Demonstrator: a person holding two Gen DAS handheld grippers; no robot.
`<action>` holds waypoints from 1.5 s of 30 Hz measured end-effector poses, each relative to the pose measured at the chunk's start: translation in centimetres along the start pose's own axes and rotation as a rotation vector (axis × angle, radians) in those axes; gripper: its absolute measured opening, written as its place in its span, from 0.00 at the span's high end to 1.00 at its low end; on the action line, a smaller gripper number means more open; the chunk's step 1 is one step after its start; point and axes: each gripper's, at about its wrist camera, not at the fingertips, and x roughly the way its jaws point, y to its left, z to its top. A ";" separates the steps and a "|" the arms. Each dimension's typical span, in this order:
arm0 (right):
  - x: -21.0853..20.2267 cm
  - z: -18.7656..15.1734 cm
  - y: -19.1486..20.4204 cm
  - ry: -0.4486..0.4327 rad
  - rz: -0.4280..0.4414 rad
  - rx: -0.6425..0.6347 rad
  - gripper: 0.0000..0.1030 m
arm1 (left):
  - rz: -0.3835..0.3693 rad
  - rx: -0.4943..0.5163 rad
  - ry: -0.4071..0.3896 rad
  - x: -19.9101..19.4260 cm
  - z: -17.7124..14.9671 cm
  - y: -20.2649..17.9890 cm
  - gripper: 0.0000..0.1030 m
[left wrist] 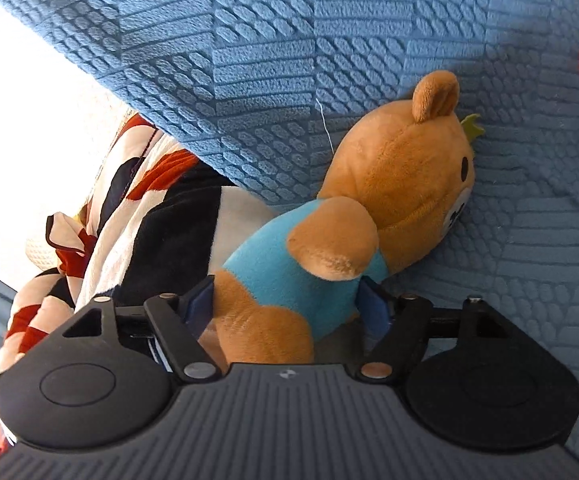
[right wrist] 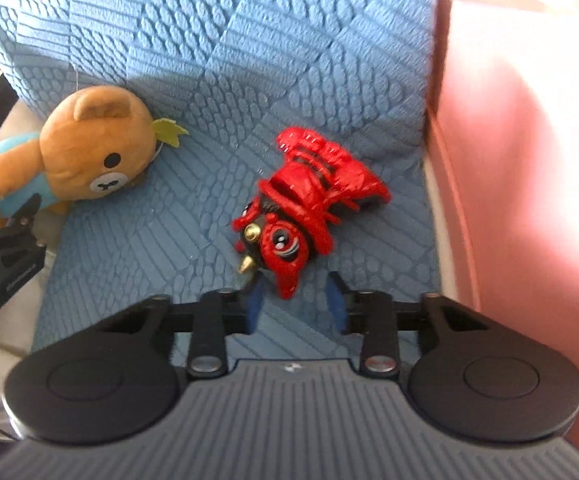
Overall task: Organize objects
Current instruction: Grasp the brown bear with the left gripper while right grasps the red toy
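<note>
Left gripper [left wrist: 289, 304]: your fingers are clamped on the plush bear [left wrist: 353, 208], pinching its blue-shirted waist from both sides.
Bear's lie: it stretches away from you on the blue textured cover [left wrist: 289, 40], head at the far end, face turned right, long axis running near to far.
Right gripper [right wrist: 295, 304]: your fingers are spread, nothing between them; the blue pads sit either side of the red toy's near tip.
Red toy [right wrist: 309, 200]: it lies straight ahead of this claw, just beyond the fingertips, resting on the cover, body angling far and to the right.
Nearer hand: your right is clearly the one for the red toy; from the left wrist it shows only at the far right edge.
The key relation: I judge a short push forward brings the jaws around its narrow near end.
Neighbours: striped cloth [left wrist: 137, 216] bunches to the bear's left; a pink wall [right wrist: 529, 160] rises close on the red toy's right.
In the way: nothing lies between claw and toy, but the pink wall leaves little room on the right.
</note>
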 end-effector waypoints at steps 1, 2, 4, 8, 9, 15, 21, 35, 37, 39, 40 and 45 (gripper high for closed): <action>-0.2 0.1 0.0 -0.007 -0.002 0.000 0.71 | -0.011 -0.016 -0.002 -0.3 -0.1 0.1 0.29; -0.6 0.0 -0.1 -0.012 0.003 0.006 0.72 | -0.020 -0.032 -0.003 -0.6 -0.1 0.2 0.31; -1.1 0.0 -0.5 -0.021 0.014 0.021 0.73 | -0.044 -0.060 -0.008 -1.3 -0.2 0.4 0.35; -1.9 -0.2 -0.9 -0.039 0.014 0.039 0.73 | -0.093 -0.128 -0.021 -3.8 -0.6 0.4 0.46; -1.9 -0.2 -1.0 -0.040 0.016 0.047 0.73 | -0.106 -0.141 -0.021 -4.9 -0.8 0.2 0.46; -2.5 -0.5 -1.3 -0.052 0.046 0.089 0.71 | -0.237 -0.123 -0.018 -8.2 -1.3 -1.8 0.45; -2.5 -0.3 -1.4 -0.051 0.064 0.127 0.56 | -0.444 -0.177 -0.008 -9.1 -1.4 -2.0 0.45; 0.2 1.0 -1.3 -0.025 0.091 0.174 0.38 | -0.661 -0.588 0.145 -3.9 -2.1 3.1 0.20; 0.1 0.9 -1.5 -0.028 0.077 0.173 0.38 | -0.673 -0.634 0.166 -3.1 -2.2 3.4 0.18; 0.6 1.0 -1.4 -0.024 0.073 0.174 0.37 | -0.680 -0.664 0.188 -2.6 -2.4 3.5 0.17; 0.9 1.0 -1.4 -0.024 0.072 0.175 0.37 | -0.681 -0.671 0.197 -2.2 -2.4 3.5 0.16; 1.5 0.9 -1.1 -0.029 0.053 0.144 0.37 | -0.656 -0.680 0.251 -1.0 -2.4 3.0 0.15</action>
